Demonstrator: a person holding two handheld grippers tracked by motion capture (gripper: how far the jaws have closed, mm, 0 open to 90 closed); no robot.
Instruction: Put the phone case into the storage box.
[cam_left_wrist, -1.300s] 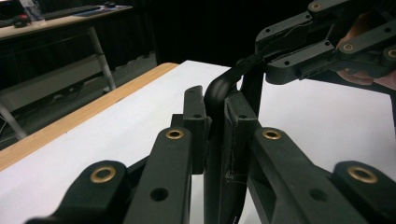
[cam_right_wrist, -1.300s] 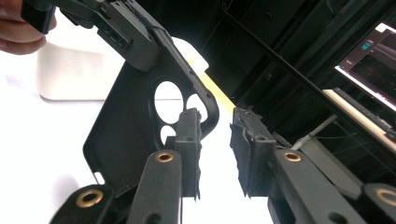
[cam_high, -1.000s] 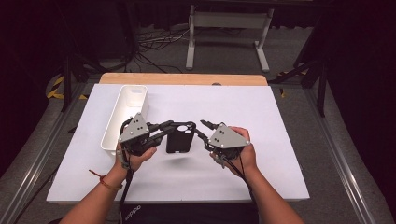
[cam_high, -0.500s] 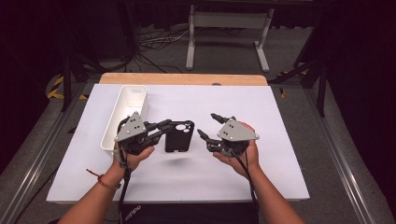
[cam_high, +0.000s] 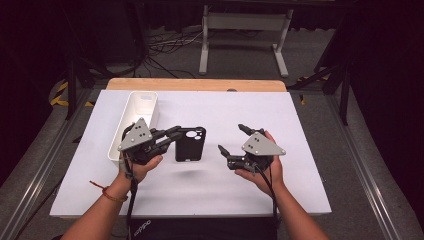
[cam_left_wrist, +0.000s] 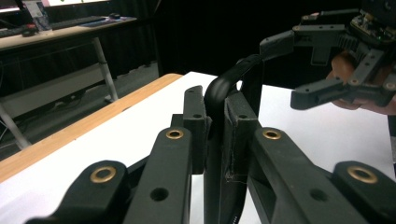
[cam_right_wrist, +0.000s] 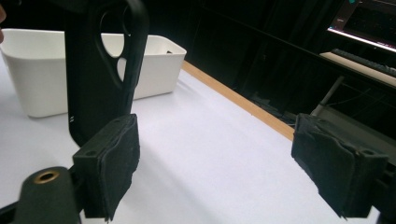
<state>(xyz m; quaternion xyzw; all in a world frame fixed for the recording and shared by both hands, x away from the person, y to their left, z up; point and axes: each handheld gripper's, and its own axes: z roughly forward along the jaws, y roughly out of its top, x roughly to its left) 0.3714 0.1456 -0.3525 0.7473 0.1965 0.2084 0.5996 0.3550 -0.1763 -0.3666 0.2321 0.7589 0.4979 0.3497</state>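
Phone case (cam_high: 189, 144), a black one with a rounded camera cut-out near its top corner, hangs just left of the middle of the high view, lifted clear of the white table (cam_high: 300, 190), its faint shadow lying on the sheet below. The left gripper (cam_high: 176, 138) has its jaws clamped on the case's left edge; in the left gripper view the case (cam_left_wrist: 233, 93) stands on edge between the two pads, its curved rim rising above them. The right gripper (cam_high: 232, 141), toward the right of the middle in the high view, has just been opening its jaws, and they now stand wide with nothing between them; in the right gripper view the case (cam_right_wrist: 100, 70) sits at the upper left, beyond the left pad (cam_right_wrist: 112, 163) and apart from it. As I read it, the handover is done: the case rests with the left gripper alone, and the right one has let go. What seems left is putting it down, perhaps in the white bin (cam_high: 131, 125) that stands at the left of the table, close behind the left hand. That bin looks empty from here. The case itself looks thin, matte and slightly flexible, with a smooth back.
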